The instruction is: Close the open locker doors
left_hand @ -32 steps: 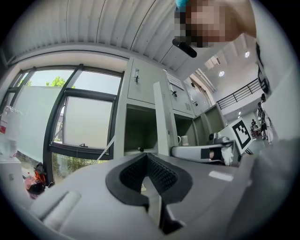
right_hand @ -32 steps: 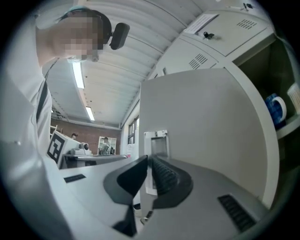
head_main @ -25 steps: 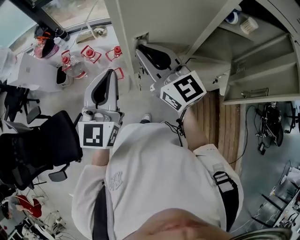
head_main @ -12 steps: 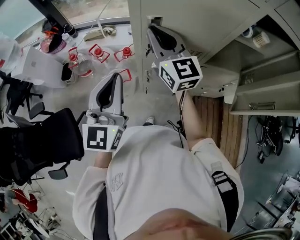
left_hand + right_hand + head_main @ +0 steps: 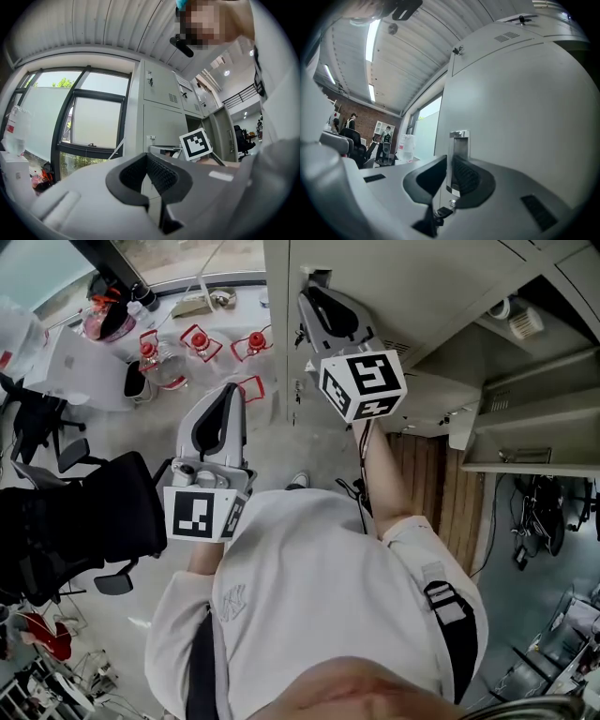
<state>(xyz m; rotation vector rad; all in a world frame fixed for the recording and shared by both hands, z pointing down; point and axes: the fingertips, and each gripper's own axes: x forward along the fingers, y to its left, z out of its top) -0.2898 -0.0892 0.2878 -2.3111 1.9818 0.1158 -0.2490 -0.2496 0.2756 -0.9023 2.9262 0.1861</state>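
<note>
- Lockers are filling the far right of the head view. We are noting one open locker door (image 5: 525,437) at the right edge, standing out from its compartment (image 5: 534,362) and well apart from both grippers.
- We are finding the right gripper (image 5: 312,294) held against another locker door (image 5: 412,282), a plain grey panel, with its tips at that door's metal handle (image 5: 317,277).
- In the right gripper view we are seeing the right gripper (image 5: 450,159) with its jaws drawn together to a thin slit. The handle (image 5: 459,145) is showing in line with that slit, and we cannot tell whether it is being pinched.
- We are recording the left gripper (image 5: 225,390) nearer and to the left, beside the lockers and over the floor (image 5: 272,446), touching nothing.
- In the left gripper view the left gripper (image 5: 146,157) is showing its jaws closed on each other with nothing between them. A window (image 5: 89,117) is standing beyond.
- We are noting a black office chair (image 5: 84,521) at the near left.
</note>
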